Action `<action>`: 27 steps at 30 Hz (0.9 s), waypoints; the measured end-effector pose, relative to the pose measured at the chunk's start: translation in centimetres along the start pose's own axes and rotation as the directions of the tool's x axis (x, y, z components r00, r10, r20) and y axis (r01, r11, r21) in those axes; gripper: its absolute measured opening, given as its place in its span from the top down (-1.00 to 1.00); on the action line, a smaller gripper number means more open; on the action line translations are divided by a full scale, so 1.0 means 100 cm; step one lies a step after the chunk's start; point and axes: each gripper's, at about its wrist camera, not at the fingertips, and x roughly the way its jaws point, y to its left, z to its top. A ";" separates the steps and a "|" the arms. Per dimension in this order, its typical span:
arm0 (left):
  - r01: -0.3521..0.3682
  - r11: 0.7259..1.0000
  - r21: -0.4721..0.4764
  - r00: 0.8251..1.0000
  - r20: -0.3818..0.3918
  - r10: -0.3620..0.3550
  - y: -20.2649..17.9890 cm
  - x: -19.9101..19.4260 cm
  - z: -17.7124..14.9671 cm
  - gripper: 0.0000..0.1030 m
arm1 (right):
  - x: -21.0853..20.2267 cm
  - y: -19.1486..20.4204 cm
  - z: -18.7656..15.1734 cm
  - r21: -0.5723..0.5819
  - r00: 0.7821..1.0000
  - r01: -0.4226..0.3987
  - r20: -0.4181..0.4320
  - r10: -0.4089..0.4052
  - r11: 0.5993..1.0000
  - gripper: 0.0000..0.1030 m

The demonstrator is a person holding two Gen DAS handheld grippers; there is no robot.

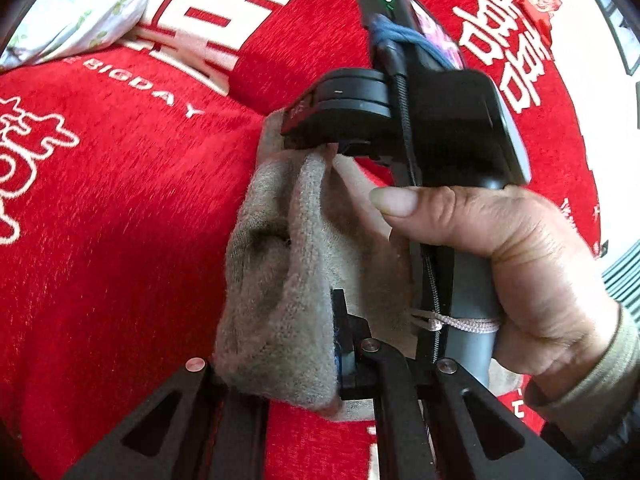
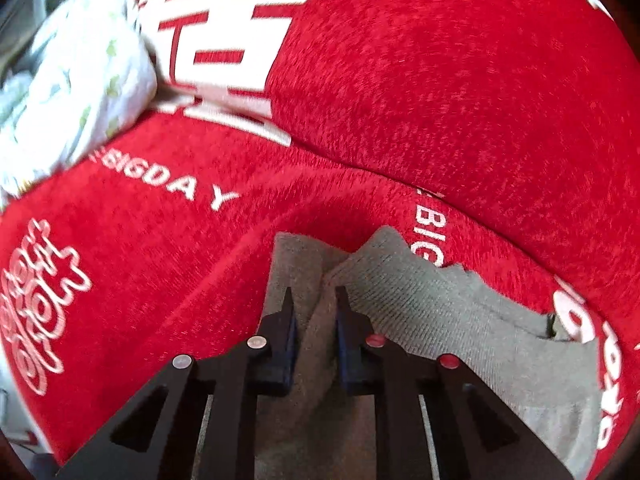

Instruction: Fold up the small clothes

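A small grey knitted garment (image 1: 272, 280) hangs bunched over the red bedspread (image 1: 120, 220). My left gripper (image 1: 316, 320) is shut on its lower part; the cloth drapes over and hides the left finger. In the left wrist view the right gripper (image 1: 320, 146), held by a person's hand (image 1: 500, 248), pinches the garment's upper edge. The right wrist view has the grey garment (image 2: 420, 308) lying partly on the bedspread (image 2: 440, 100). A raised fold of it is squeezed between the fingers of my right gripper (image 2: 314, 300).
The red bedspread carries large white characters and the lettering BIGDAY (image 2: 168, 180). A white floral pillow (image 1: 72, 12) lies at the upper left, also seen as the pillow (image 2: 80, 92) in the right wrist view. A ridged grey surface (image 1: 624, 276) shows at the right edge.
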 end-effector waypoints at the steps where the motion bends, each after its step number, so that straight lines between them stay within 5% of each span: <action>1: 0.006 1.000 0.003 1.000 0.004 -0.006 -0.001 -0.002 0.000 0.81 | -0.006 -0.007 0.000 0.026 1.000 -0.024 0.013 0.023 0.999 0.67; 9: 0.017 1.000 0.024 1.000 0.014 -0.018 -0.021 -0.011 0.001 0.81 | -0.034 -0.048 -0.002 0.168 0.987 -0.153 0.082 0.140 0.974 0.68; 27: -0.045 0.991 0.123 0.999 -0.006 0.046 -0.073 -0.013 0.005 0.81 | -0.070 -0.095 -0.010 0.285 0.952 -0.297 0.163 0.259 0.911 0.68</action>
